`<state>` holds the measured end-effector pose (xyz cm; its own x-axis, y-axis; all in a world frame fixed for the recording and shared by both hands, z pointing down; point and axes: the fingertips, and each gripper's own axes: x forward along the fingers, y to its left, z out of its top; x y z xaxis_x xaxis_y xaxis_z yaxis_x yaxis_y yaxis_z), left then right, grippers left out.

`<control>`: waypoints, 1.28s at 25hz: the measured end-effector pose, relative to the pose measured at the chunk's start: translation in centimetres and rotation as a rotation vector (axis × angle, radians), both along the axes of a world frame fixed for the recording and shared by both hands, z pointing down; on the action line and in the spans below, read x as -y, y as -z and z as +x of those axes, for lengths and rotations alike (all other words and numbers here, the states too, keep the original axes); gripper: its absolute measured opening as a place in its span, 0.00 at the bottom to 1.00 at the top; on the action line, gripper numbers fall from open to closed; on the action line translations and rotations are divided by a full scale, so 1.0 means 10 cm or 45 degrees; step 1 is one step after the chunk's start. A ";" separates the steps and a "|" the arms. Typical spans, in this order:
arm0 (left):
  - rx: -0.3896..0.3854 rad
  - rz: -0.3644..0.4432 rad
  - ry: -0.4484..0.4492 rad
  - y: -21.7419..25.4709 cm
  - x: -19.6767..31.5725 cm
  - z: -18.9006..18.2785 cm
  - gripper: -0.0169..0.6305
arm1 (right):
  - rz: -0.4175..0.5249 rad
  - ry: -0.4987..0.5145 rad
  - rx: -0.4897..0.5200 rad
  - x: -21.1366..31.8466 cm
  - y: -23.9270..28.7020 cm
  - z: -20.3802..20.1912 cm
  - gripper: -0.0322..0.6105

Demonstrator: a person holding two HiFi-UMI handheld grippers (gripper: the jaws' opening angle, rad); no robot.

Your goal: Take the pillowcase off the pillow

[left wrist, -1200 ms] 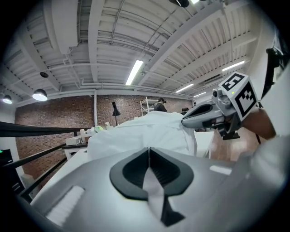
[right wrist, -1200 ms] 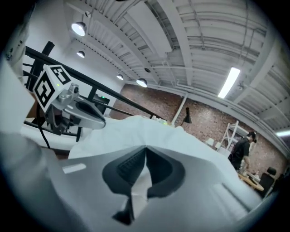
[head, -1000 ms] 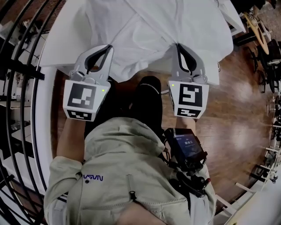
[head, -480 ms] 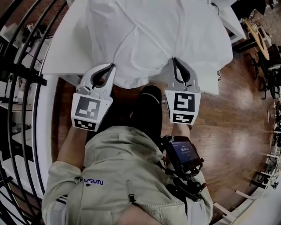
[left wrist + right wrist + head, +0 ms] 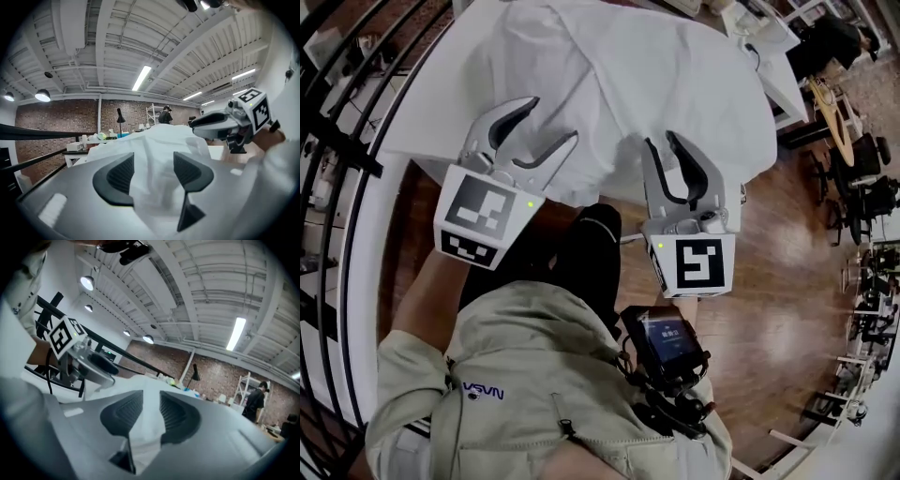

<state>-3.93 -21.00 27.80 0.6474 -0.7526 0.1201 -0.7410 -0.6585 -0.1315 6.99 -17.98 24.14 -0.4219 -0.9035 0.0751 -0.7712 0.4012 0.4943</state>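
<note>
The left tongs point(image 5: 546, 124) are spread wide, having just opened, with the white pillowcase point(image 5: 675, 75) loose between them. The right tongs point(image 5: 662, 141) have also just opened, less widely, with cloth in the gap. The pillowcase lies heaped on the white worktop point(image 5: 412, 122), its near edge at both tongs.

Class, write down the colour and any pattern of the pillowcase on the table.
The pillowcase is plain white, no pattern; the head view shows it best.

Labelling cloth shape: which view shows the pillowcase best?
Head view: nearly the whole pillowcase shows from above, with its folds and near edge. Both gripper views show only a near bunch of it, low-angle and foreshortened.
</note>
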 end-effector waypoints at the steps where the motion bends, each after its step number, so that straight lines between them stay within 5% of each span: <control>1: 0.021 -0.029 -0.018 -0.03 0.09 0.05 0.45 | 0.011 0.041 -0.011 0.04 0.06 -0.10 0.24; 6: -0.004 -0.209 -0.141 -0.27 0.26 0.26 0.36 | -0.117 0.081 -0.150 0.41 -0.20 -0.38 0.32; 9: -0.029 -0.168 -0.112 -0.26 0.23 0.19 0.07 | -0.127 -0.006 -0.225 0.56 -0.38 -0.31 0.25; 14: -0.063 -0.093 -0.042 -0.26 0.07 -0.10 0.04 | -0.041 -0.148 -0.052 0.51 -0.07 0.03 0.05; 18: -0.186 -0.141 0.019 -0.40 -0.11 -0.36 0.04 | -0.023 -0.413 0.041 0.59 0.01 0.80 0.05; 22: -0.187 -0.162 0.027 -0.60 -0.23 -0.33 0.04 | -0.110 -0.519 0.108 0.65 -0.26 1.17 0.05; 28: -0.116 -0.211 0.003 -0.75 -0.24 -0.26 0.04 | -0.131 -0.413 0.019 0.61 -0.36 0.95 0.07; 32: -0.025 -0.143 0.016 -0.68 -0.23 -0.17 0.05 | -0.082 -0.210 -0.007 0.41 -0.09 0.69 0.30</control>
<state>-5.66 -18.73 34.63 0.6410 -0.7433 0.1913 -0.7512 -0.6587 -0.0426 13.90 -22.10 25.03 -0.2674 -0.9538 0.1372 -0.8264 0.3002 0.4763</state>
